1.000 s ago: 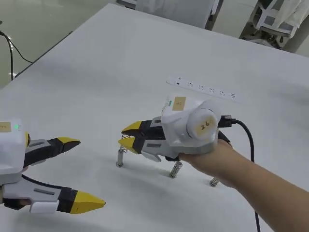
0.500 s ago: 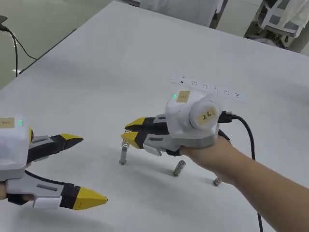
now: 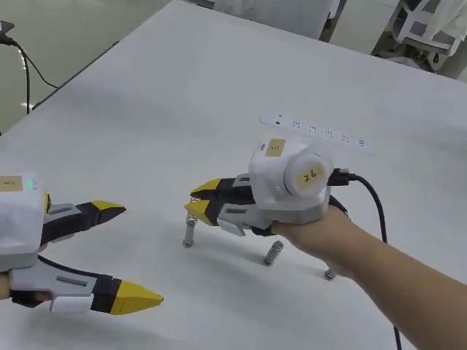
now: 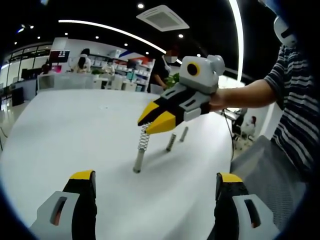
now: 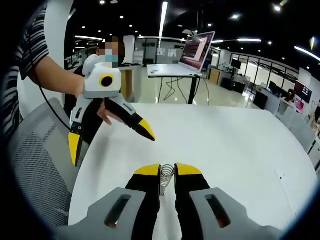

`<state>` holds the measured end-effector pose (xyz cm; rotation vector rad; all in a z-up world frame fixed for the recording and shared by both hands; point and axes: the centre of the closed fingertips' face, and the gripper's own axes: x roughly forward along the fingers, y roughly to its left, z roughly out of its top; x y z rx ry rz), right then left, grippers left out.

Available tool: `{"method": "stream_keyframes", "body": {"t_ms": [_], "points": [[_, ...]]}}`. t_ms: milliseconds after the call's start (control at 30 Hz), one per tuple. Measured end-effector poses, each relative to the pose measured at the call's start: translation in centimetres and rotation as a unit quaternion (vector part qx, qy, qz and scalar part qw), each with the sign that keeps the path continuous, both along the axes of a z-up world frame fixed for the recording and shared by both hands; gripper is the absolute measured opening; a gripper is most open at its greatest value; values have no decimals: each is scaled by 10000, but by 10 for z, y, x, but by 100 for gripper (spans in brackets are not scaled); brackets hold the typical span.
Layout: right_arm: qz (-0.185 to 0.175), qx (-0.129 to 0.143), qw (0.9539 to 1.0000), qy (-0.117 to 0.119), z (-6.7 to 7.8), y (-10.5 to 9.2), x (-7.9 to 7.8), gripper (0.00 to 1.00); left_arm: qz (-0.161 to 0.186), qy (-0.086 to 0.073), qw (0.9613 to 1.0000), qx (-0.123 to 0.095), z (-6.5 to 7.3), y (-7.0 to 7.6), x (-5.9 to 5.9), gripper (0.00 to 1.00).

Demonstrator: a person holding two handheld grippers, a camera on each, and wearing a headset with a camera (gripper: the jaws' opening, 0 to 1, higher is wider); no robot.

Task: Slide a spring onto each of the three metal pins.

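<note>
spring (image 5: pixel 167 175) is pinched between the closed tips of the right gripper (image 3: pixel 194 203), sitting on the top of the upright metal pin (image 3: pixel 189 235) just below those tips, while the left gripper (image 3: pixel 139 254) hovers well apart over the tabletop (image 3: pixel 146 109), spread wide and empty.

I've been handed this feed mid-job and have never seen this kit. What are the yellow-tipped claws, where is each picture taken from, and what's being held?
There is no robot here: a person holds a two-jaw claw in each hand. The wide picture comes from a camera in the person's headset. Each round picture comes from a camera riding on one claw. The right gripper is shut on a spring, which sits around the top of the left pin. The left gripper is open, holds nothing, and is apart from the pins. On the white table, the middle pin and the right pin appear to carry springs already. A power strip lies beyond them.
</note>
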<state>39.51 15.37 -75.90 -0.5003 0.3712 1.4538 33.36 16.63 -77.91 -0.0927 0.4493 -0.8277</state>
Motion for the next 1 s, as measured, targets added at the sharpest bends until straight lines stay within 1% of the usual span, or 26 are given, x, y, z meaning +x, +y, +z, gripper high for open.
{"method": "stream_keyframes", "body": {"t_ms": [200,233,367,433,500,600,733,833,1000], "points": [[-5,-47,10000,39,-5,0,0,7,-15,16,10000,0,-2,-1,-1,97],[4,-67,10000,19,-6,0,0,7,-13,17,10000,-11,-1,-1,-1,97],[-55,-121,9999,56,-14,0,2,7,-9,12,10000,-13,-1,-1,0,97],[-36,-175,9998,76,-19,1,1,7,-14,15,10000,-14,-1,-2,0,97],[9,-264,9996,36,-25,1,0,7,-1,8,10000,-18,-1,-1,0,97],[7,-326,9994,81,-31,4,-2,8,20,15,10000,-30,-2,-1,1,96],[27,-430,9990,79,-39,5,-2,8,13,25,10000,-23,-3,-2,0,96],[54,-494,9988,50,-45,5,-3,8,19,32,10000,-37,-4,-2,0,96],[64,-606,9981,81,-53,2,-4,8,23,39,10000,-53,-4,-2,1,96]]}}
